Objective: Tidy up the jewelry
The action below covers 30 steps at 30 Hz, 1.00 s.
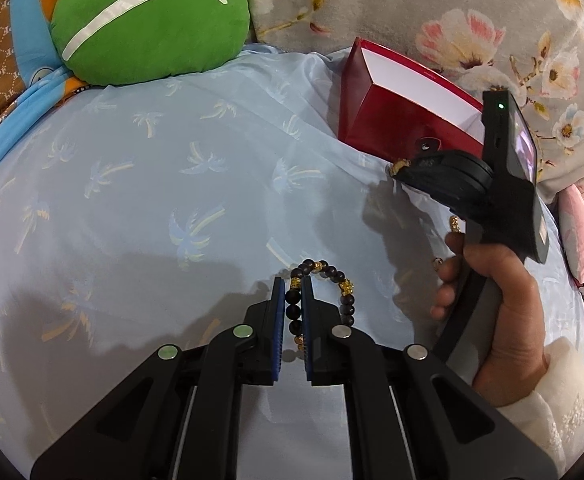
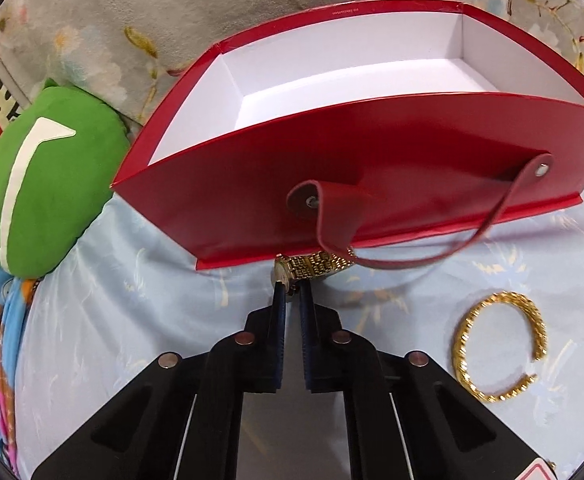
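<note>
The left gripper (image 1: 293,294) has its jaws closed on a dark bead bracelet (image 1: 319,298), whose loop curls out past the tips. The right gripper (image 2: 293,292) has its jaws pinched shut on a gold watch (image 2: 306,268) lying against the foot of the red box (image 2: 372,168) just ahead; the box stands open. A gold bangle (image 2: 500,346) lies right of the right jaws on the blue sheet (image 2: 132,300). A green cushion (image 2: 48,196) sits far left.

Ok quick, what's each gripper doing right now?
Left gripper: shut on the bead bracelet.
Right gripper: shut on the gold watch.
</note>
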Each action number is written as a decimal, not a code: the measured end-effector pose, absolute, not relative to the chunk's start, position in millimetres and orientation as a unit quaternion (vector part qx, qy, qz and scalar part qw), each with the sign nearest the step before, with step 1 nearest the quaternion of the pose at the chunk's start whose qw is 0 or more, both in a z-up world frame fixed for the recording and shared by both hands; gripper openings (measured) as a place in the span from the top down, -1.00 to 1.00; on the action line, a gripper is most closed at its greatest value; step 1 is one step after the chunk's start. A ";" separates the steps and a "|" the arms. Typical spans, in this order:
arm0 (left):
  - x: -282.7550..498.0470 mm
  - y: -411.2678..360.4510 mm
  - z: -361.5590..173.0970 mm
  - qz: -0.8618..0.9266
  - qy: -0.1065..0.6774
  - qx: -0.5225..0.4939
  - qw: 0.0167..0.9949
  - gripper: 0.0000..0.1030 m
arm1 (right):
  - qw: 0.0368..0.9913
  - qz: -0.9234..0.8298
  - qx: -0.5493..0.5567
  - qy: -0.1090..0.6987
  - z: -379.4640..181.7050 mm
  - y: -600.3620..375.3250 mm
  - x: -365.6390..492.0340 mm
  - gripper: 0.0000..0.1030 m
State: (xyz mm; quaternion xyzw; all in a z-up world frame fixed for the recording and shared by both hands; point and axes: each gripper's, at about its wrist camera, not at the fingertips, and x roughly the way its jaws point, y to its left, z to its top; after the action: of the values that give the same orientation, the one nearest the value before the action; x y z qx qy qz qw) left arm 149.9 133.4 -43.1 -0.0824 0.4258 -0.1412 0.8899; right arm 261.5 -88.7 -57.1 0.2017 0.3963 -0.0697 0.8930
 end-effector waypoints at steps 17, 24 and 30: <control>136.8 109.6 -8.5 -0.164 0.395 -0.072 0.901 0.87 | 0.902 -0.027 0.146 0.405 -17.7 -106.6 193.1 0.98; 135.4 104.5 -8.1 -0.158 0.398 -0.064 0.901 0.86 | 0.896 -0.021 0.127 0.426 -43.5 -97.1 210.2 0.19; 139.4 100.5 -13.0 -0.155 0.405 -0.057 0.899 0.86 | 0.889 -0.020 0.132 0.438 -58.2 -93.4 226.2 0.38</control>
State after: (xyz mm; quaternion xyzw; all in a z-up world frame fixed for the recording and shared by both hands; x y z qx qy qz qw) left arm 139.4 100.5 -13.0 -0.0570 0.4054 -0.1546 0.8992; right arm 226.2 -93.4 -58.2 0.1322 0.4382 -0.0196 0.8889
